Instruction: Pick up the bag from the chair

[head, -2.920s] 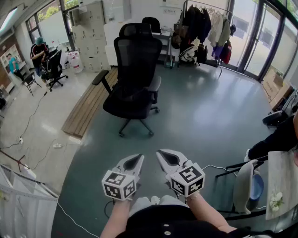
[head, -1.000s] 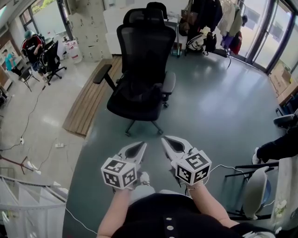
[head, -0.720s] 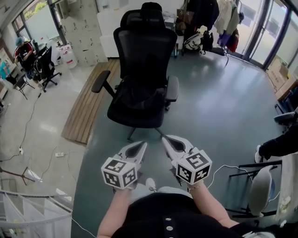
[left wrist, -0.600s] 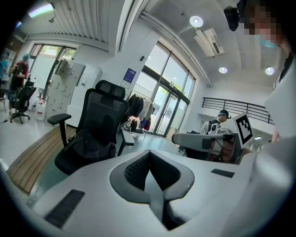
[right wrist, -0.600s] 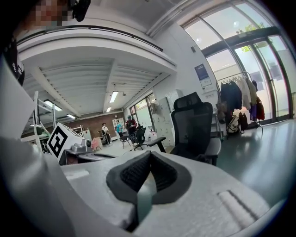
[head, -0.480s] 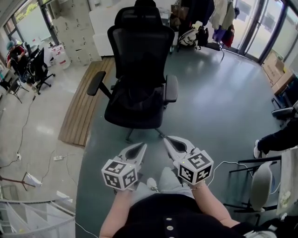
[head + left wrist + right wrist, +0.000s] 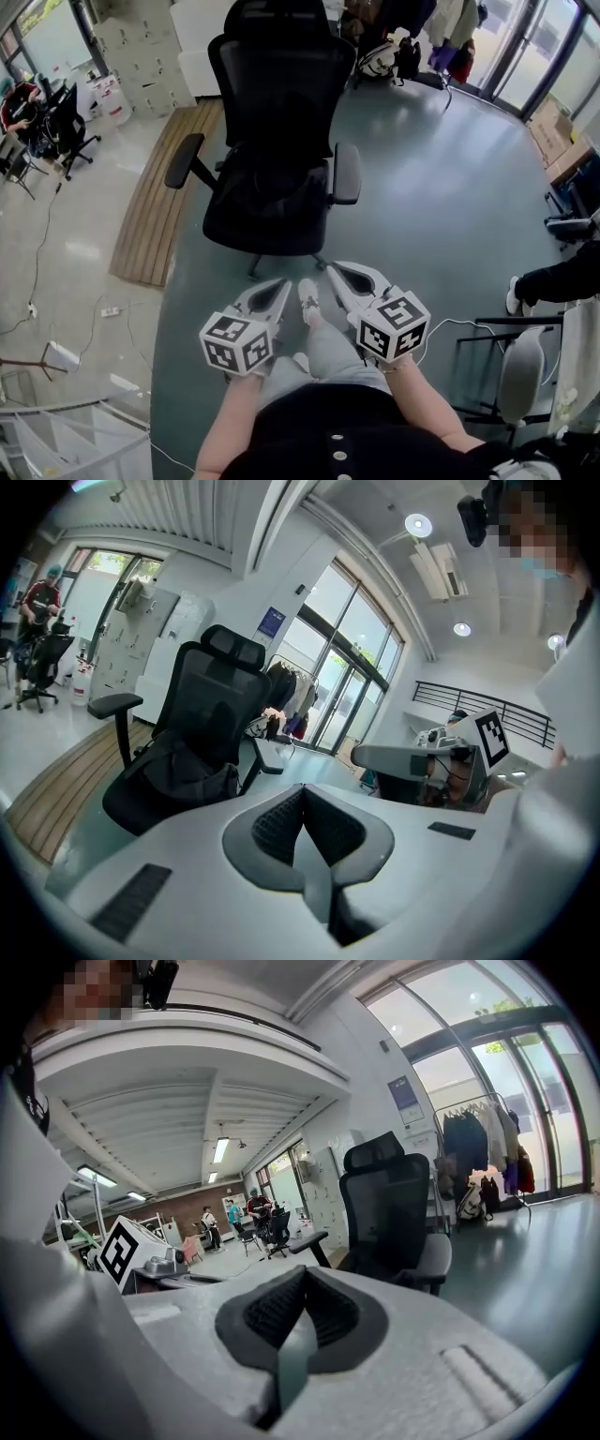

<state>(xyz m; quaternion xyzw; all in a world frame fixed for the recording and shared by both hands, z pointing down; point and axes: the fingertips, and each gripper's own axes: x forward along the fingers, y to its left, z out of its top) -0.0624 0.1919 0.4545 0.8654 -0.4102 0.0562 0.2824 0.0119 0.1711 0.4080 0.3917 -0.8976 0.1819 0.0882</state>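
Observation:
A black office chair (image 7: pixel 272 141) stands straight ahead, with a black bag (image 7: pixel 270 190) slumped on its seat. My left gripper (image 7: pixel 279 287) and right gripper (image 7: pixel 335 272) are held side by side just short of the seat's front edge, both shut and empty, pointing at the chair. In the left gripper view the bag (image 7: pixel 186 771) lies on the seat beyond the closed jaws of the left gripper (image 7: pixel 302 795), and the right gripper (image 7: pixel 412 757) shows at the right. Through the right gripper view I see the chair (image 7: pixel 394 1206) past the right gripper (image 7: pixel 302 1277), while the bag is hidden.
A wooden platform (image 7: pixel 145 202) lies on the floor left of the chair. A grey chair (image 7: pixel 517 377) and a white cable (image 7: pixel 452 326) are at the right, with a person's leg (image 7: pixel 558 281) there. Clothes and bags (image 7: pixel 412 37) hang behind. My own foot (image 7: pixel 307 300) steps between the grippers.
The chair has come nearer and larger in the head view as I walked toward it. Both grippers now sit close to the seat's front, still shut.

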